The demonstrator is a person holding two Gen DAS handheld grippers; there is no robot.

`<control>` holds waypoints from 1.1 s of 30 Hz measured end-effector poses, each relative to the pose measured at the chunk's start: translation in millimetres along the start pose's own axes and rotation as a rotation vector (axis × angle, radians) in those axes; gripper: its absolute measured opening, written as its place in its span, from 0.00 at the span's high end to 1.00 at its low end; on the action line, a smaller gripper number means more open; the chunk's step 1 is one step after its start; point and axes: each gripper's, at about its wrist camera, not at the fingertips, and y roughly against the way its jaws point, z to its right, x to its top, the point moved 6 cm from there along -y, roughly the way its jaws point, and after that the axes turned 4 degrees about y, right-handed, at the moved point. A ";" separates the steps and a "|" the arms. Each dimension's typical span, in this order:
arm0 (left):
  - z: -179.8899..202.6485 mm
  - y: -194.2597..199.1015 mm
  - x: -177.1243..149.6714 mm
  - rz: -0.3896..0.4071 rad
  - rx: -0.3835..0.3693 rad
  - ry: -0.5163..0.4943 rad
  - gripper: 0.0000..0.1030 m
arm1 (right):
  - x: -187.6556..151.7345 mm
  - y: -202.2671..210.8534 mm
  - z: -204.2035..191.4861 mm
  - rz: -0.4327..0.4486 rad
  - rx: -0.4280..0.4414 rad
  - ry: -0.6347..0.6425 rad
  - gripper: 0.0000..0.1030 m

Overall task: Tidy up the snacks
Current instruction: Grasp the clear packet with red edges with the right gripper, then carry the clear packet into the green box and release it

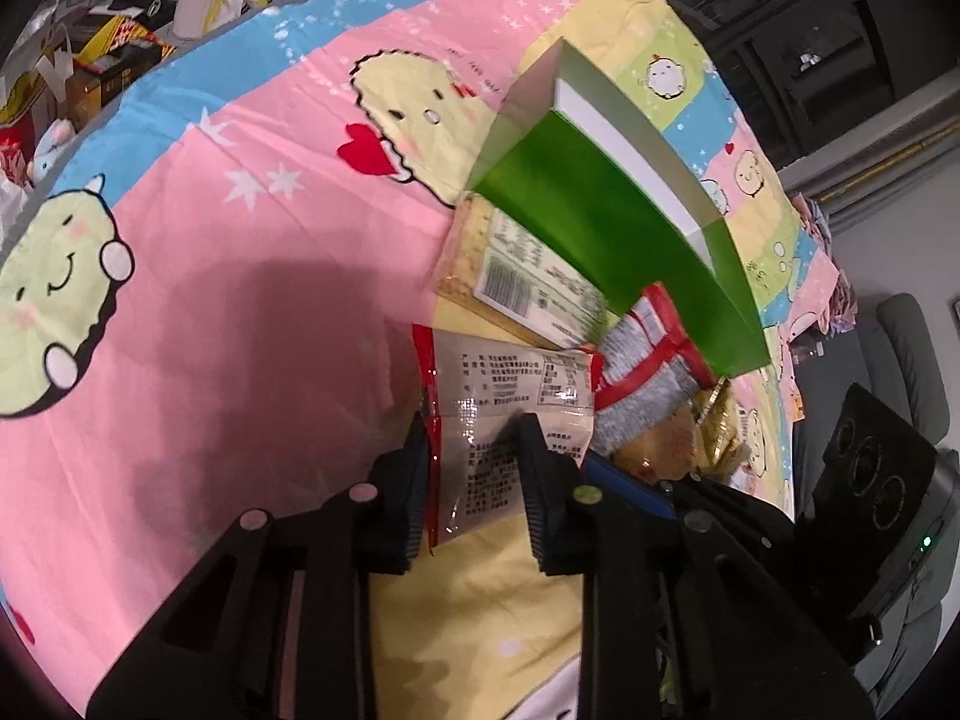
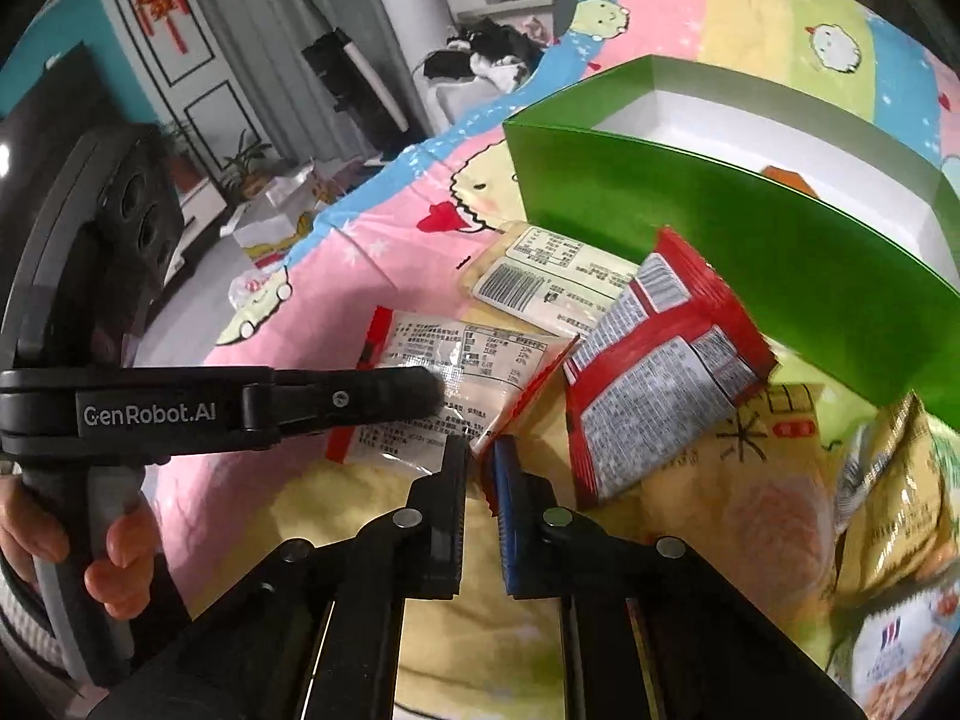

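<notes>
Two black grippers met on one clear snack packet (image 1: 510, 396) with red sealed ends, lying flat and label-up on a cartoon-printed bedsheet (image 1: 240, 300). In the left wrist view the packet sat at centre frame, its long axis running roughly left to right, one red end at its left edge. The left gripper (image 1: 474, 444) rose from the bottom of the frame, its jaws clamped across the packet's lower left part, pads pressing the wrapper on both sides. In the right wrist view the same packet (image 2: 456, 378) lay at centre, its long axis tilted from upper left down to lower right. The right gripper (image 2: 480, 462) came up from the bottom edge, jaws nearly together and pinching the packet's lower right corner. The left gripper's finger crossed that view from the left, held by a person's hand (image 2: 120, 558). A red packet (image 2: 654, 366) lay just right of the clear one, a pale barcoded packet (image 2: 552, 282) above it, and an open green box (image 2: 720, 228) stood beyond them in the upper right.
</notes>
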 end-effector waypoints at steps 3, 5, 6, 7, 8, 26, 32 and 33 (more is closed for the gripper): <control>10.5 7.9 -3.9 0.015 0.005 -0.029 0.75 | -0.9 9.0 0.5 0.022 0.010 -0.016 0.90; 18.8 13.0 -6.9 0.025 0.004 -0.049 0.75 | -3.0 18.5 -1.3 0.041 0.008 -0.017 0.90; 21.5 14.0 -7.6 0.027 0.002 -0.057 0.75 | -3.7 23.5 -1.6 0.050 0.006 -0.018 0.90; 25.1 15.6 -8.4 0.029 -0.001 -0.066 0.75 | -5.2 28.3 -1.5 0.057 0.004 -0.019 0.90; 29.1 17.4 -9.8 0.032 -0.006 -0.074 0.75 | -5.8 32.4 -1.3 0.065 0.002 -0.021 0.90; 109.9 33.3 -5.0 0.101 -0.063 -0.275 0.75 | 1.1 109.0 19.3 0.247 -0.068 -0.061 0.90; 129.8 23.9 13.2 0.092 -0.101 -0.307 0.75 | 14.8 118.0 36.8 0.285 -0.098 -0.076 0.90; 133.9 20.6 17.8 0.089 -0.109 -0.312 0.75 | 17.5 119.0 41.1 0.292 -0.105 -0.081 0.89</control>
